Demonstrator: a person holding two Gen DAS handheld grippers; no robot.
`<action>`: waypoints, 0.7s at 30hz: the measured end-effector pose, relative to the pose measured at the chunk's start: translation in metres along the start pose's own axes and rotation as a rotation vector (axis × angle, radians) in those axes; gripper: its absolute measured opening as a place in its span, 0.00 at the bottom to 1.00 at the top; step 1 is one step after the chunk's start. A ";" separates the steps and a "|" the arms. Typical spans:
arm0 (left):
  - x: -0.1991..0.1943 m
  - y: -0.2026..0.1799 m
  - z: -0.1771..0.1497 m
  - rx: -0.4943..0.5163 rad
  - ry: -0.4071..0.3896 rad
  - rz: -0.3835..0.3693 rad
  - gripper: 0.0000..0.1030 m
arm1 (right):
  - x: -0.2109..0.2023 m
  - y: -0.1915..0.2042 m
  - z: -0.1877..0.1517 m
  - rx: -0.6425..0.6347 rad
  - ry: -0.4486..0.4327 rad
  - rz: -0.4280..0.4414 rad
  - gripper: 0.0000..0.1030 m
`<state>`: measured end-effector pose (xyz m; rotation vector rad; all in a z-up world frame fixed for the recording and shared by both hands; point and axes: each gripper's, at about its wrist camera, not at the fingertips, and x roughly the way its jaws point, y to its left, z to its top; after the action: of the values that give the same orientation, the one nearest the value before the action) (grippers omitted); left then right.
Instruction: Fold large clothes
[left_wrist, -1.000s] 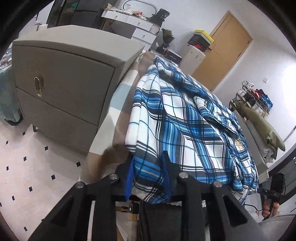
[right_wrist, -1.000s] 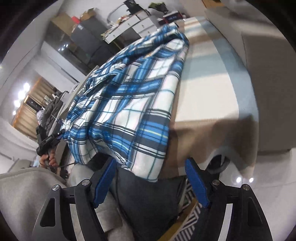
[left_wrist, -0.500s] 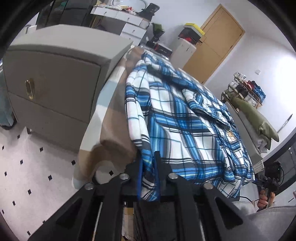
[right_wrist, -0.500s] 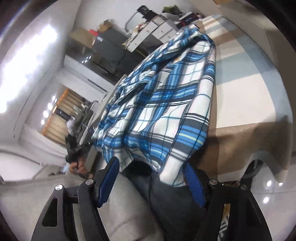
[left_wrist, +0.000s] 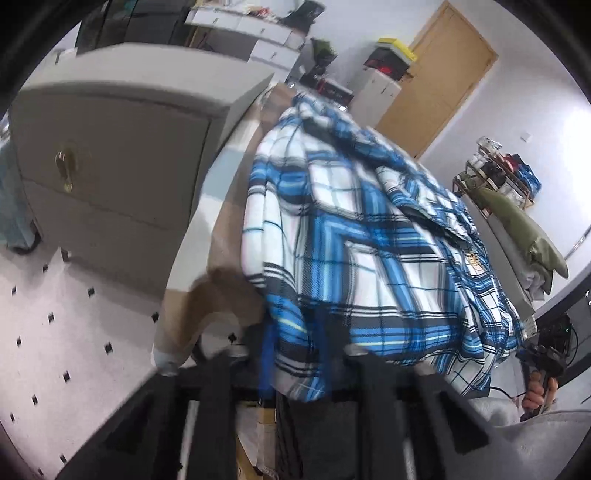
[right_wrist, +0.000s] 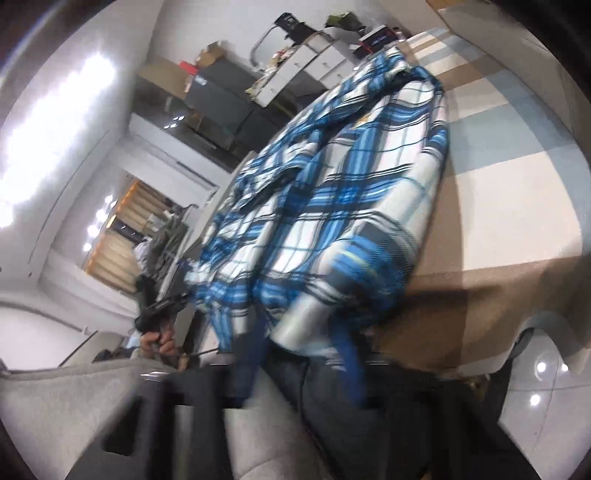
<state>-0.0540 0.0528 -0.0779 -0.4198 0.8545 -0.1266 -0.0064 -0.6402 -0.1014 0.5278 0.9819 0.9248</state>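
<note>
We see a blue, white and black plaid shirt (left_wrist: 369, 236), rumpled, lying lengthwise on our striped bed, near hem hanging over the edge, pinched at two corners.

Right tool (right_wrist: 303, 343) just closed on plaid shirt (right_wrist: 343, 192) hem at bed (right_wrist: 498, 221) edge

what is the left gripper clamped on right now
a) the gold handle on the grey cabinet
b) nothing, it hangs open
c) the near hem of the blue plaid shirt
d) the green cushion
c: in the left wrist view the left gripper has its blue pads pinched on the near hem of the plaid shirt.
</note>
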 end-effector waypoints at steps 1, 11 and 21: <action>-0.002 -0.002 0.001 0.010 -0.003 0.001 0.02 | -0.003 0.001 0.002 -0.011 -0.025 -0.032 0.03; -0.046 -0.033 0.045 -0.006 -0.180 -0.199 0.00 | -0.047 0.039 0.025 -0.062 -0.282 0.061 0.03; -0.036 -0.047 0.115 -0.005 -0.276 -0.265 0.00 | -0.070 0.046 0.084 -0.016 -0.495 -0.008 0.03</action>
<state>0.0118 0.0557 0.0338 -0.5409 0.5257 -0.3037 0.0316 -0.6740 0.0052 0.6978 0.5276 0.7427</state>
